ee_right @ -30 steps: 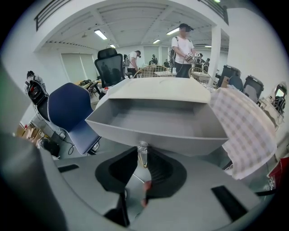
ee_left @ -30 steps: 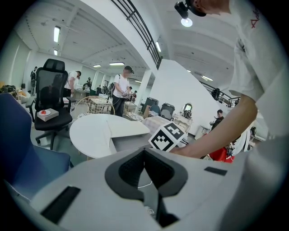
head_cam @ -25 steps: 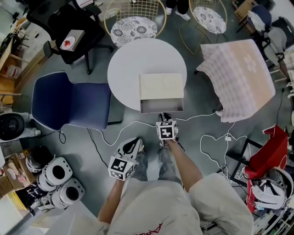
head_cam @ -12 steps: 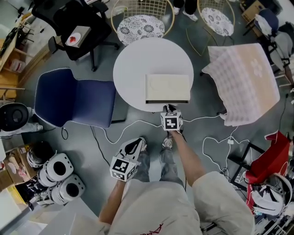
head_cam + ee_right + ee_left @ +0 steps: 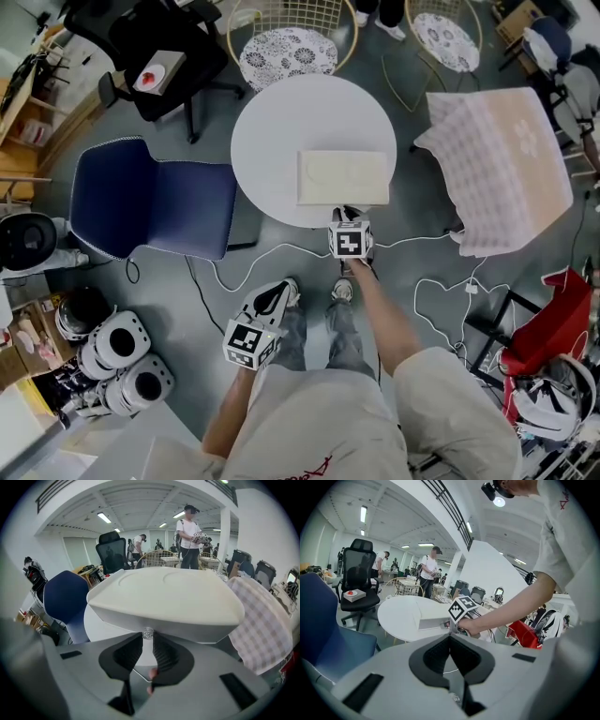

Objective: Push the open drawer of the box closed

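Box (image 5: 343,177), cream, drawer (image 5: 197,629) flush, clear knob (image 5: 148,632), on white table (image 5: 272,131).

Round white desk (image 5: 272,131) on grey floor (image 5: 187,281). Bearing just 1 thing: cream box (image 5: 343,176), set at the near edge, drawer (image 5: 192,626) flush with its front.
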The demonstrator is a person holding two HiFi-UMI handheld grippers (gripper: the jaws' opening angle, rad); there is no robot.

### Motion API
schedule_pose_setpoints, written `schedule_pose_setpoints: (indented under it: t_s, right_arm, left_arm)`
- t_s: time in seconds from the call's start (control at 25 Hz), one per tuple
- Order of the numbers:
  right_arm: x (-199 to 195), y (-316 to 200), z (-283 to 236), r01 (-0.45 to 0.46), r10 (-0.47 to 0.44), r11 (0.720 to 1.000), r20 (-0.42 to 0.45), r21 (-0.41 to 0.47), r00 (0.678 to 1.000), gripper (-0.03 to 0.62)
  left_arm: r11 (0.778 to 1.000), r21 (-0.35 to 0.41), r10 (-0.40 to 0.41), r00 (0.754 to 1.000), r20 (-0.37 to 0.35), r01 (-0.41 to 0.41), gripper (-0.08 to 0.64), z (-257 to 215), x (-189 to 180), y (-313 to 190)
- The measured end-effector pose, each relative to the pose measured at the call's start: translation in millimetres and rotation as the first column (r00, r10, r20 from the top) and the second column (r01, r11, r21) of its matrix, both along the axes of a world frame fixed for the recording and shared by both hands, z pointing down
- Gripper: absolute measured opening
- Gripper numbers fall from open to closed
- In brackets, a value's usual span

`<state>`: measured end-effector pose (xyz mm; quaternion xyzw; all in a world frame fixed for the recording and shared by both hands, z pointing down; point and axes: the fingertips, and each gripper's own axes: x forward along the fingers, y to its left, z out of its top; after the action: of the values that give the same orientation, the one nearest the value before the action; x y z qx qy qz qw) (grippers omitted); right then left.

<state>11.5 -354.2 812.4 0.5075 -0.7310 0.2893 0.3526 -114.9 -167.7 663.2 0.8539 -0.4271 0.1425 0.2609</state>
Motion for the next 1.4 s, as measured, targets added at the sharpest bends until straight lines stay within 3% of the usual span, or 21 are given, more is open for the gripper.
schedule_pose_setpoints:
  t_s: [0.2, 0.32, 0.44, 0.92, 1.04, 1.2, 1.4]
  right_arm:
    - [-1.2, -1.1, -0.1, -0.005, 0.006, 1.0, 0.026, -0.009, 1.0, 0.085]
    - [-8.4, 6.2, 1.1, 0.005, -0.003, 0.999, 0.056, -0.038, 0.998, 0.144]
    - [-6.7, 17.9, -0.2, 0.017, -0.013, 0.998, 0.072, -0.056, 0.997, 0.155]
    - [20.6, 46.8, -31.3, 0.007, -0.009, 1.0, 0.068, 0.029, 0.998, 0.153]
    - [29.5, 53.6, -46.6, 0.005, -0.01, 0.998, 0.076, 0.068, 0.997, 0.13]
    - [45.3, 65.2, -74.4, 0.003, -0.014, 0.991, 0.078, 0.137, 0.997, 0.048]
    - [68.4, 74.2, -111.3, 0.003, -0.024, 0.977, 0.096, 0.213, 0.995, 0.017]
  left_arm:
    - [1.0, 0.01, 0.007, 1.0, -0.005, -0.007, 0.013, -3.3, 5.5, -1.1]
    - [1.0, 0.006, 0.0, 1.0, -0.008, 0.0, 0.013, -3.1, 4.3, 2.3]
    - [1.0, 0.013, -0.001, 1.0, -0.011, 0.001, 0.012, -5.2, 7.6, 0.9]
    - [0.998, 0.057, 0.038, 0.999, -0.017, -0.037, 0.012, -18.9, 37.8, -0.1]
    - [0.996, 0.075, 0.046, 0.999, -0.017, -0.044, 0.013, -26.3, 51.0, -1.3]
    - [0.993, 0.109, 0.05, 0.999, -0.021, -0.048, 0.012, -40.0, 72.2, -3.3]
    - [0.985, 0.168, 0.047, 0.999, -0.019, -0.043, 0.012, -63.0, 99.9, -16.4]
